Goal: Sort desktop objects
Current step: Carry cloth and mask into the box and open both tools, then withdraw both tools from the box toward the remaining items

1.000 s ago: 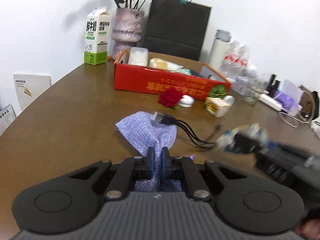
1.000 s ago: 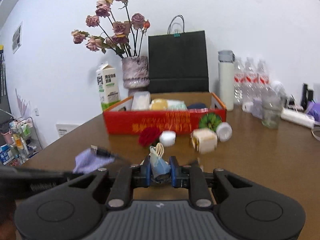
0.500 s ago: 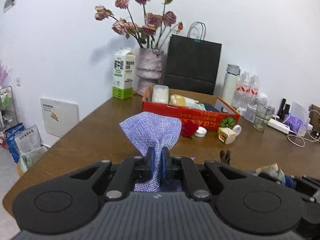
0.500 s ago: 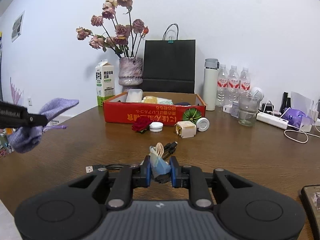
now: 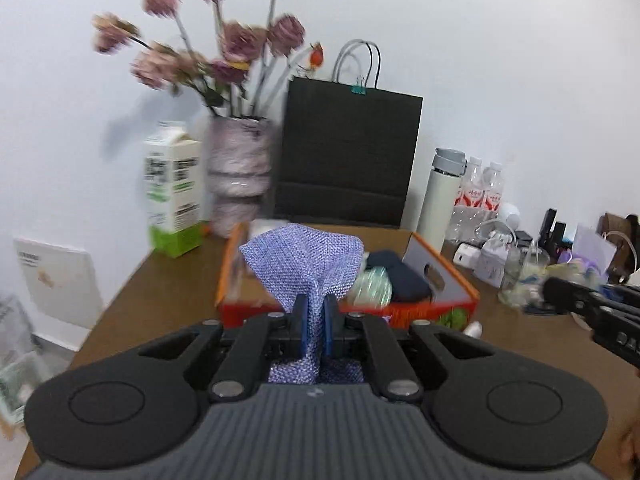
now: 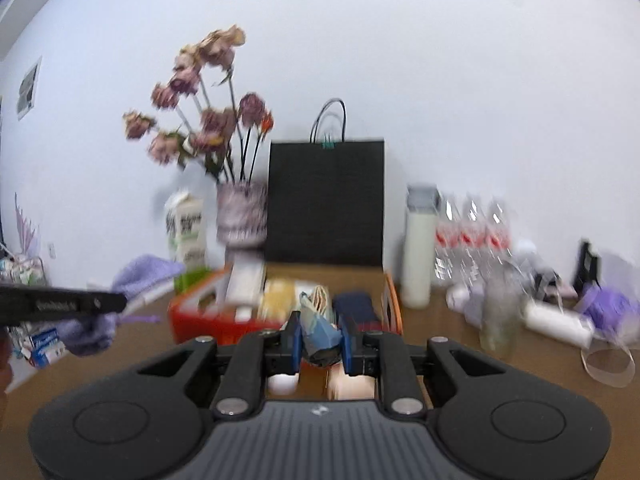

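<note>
Left gripper (image 5: 314, 316): jaws narrow, clamped on the gathered neck of a lilac woven pouch (image 5: 304, 264); the pouch fans out above the pads and hangs in the air in front of the red box.
Right gripper (image 6: 319, 338): jaws narrow, pinching a small crumpled bundle (image 6: 318, 328), blue-grey with beige loops at its top; what it is exactly cannot be told through the blur.
Red box (image 5: 448, 280): an open cardboard tray with orange flaps, on the tabletop (image 5: 160, 288) towards its far edge; inside lie a dark blue folded item (image 5: 396, 276), a greenish packet (image 5: 372, 288) and, in the right wrist view, a white container (image 6: 246, 280) and a yellowish packet (image 6: 278, 294).
Far edge of tabletop: milk carton (image 5: 172, 192) at the left, a vase of dried roses (image 5: 238, 176) beside it, a black paper bag (image 5: 348, 156) behind the box.
Right side of tabletop: white flask (image 5: 442, 196), water bottles (image 5: 480, 192), a glass (image 6: 498, 316), loose clutter too blurred to name.
Near the box front: a white round lid (image 6: 282, 382) and a pale block (image 6: 354, 386) show beneath the right gripper.
Cross views: each gripper appears at the edge of the other camera's picture.
</note>
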Demonstrator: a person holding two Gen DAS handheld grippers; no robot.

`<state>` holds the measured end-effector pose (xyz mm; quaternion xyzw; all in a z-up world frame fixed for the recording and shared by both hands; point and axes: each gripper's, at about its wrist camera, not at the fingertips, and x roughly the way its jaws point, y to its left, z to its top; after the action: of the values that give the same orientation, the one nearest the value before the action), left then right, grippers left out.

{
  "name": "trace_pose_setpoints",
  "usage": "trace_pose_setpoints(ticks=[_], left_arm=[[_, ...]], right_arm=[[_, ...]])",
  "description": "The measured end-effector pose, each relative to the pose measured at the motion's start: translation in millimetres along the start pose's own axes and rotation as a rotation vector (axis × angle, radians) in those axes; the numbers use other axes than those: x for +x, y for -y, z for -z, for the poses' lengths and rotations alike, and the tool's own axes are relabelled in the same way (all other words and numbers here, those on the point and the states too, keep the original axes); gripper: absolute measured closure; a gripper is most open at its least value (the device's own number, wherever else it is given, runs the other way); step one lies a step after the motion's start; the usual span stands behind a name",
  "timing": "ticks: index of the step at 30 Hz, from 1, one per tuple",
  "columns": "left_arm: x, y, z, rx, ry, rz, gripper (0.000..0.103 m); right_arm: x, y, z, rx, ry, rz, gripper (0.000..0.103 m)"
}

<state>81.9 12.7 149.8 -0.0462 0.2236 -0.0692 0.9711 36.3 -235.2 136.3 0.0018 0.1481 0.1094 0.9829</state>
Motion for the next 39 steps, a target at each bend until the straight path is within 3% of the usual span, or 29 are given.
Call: trace_pose_setpoints(ticks=[2, 5, 9, 11, 12, 13, 14, 16, 18, 20, 24, 26, 32, 39], left_arm=[[40, -3, -23, 0.009, -0.061, 0.028, 0.095], [107, -2, -43, 0.014, -0.157, -0.016, 0.095], [173, -7, -42, -0.052, -0.295, -0.037, 0.095], [191, -5, -39, -0.007, -0.325, -0.06, 0.091], [196, -5, -38, 0.015, -0.353, -0.049, 0.087], [200, -6, -38, 0.02, -0.372, -0.044, 0.066], [197, -8, -38, 0.017, -0.375, -0.046, 0.044], [186, -10, -42, 0.039, -0.321, -0.057, 0.045], [176, -11, -52, 0.064, -0.303, -0.063, 0.041], [165, -14, -64, 0.034, -0.306, -0.069, 0.028], [137, -12, -89, 0.021, -0.292, -0.057, 0.015], [122, -10, -99, 0.013, -0.3, -0.055, 0.01], [72, 2, -117, 0.022, -0.296, -0.06, 0.006], [30, 9, -112, 0.009, -0.294, -0.065, 0.005]], right_arm=[[50, 13, -24, 0.041, -0.077, -0.022, 0.085], [136, 31, -41, 0.078, -0.277, -0.02, 0.085], [224, 44, -30, 0.147, -0.515, 0.0, 0.085], [249, 48, -21, 0.195, -0.592, -0.025, 0.08], [255, 47, -16, 0.209, -0.614, -0.014, 0.077], [261, 45, -14, 0.2, -0.646, 0.013, 0.065], [263, 41, -14, 0.166, -0.67, 0.035, 0.061], [259, 35, -20, 0.113, -0.654, 0.06, 0.06], [249, 31, -32, 0.073, -0.622, 0.075, 0.052], [238, 27, -47, 0.046, -0.588, 0.091, 0.042], [214, 19, -83, -0.009, -0.526, 0.108, 0.037], [196, 12, -98, -0.03, -0.486, 0.1, 0.027], [144, 0, -127, -0.055, -0.428, 0.096, 0.02], [99, -1, -128, -0.03, -0.406, 0.087, 0.019]])
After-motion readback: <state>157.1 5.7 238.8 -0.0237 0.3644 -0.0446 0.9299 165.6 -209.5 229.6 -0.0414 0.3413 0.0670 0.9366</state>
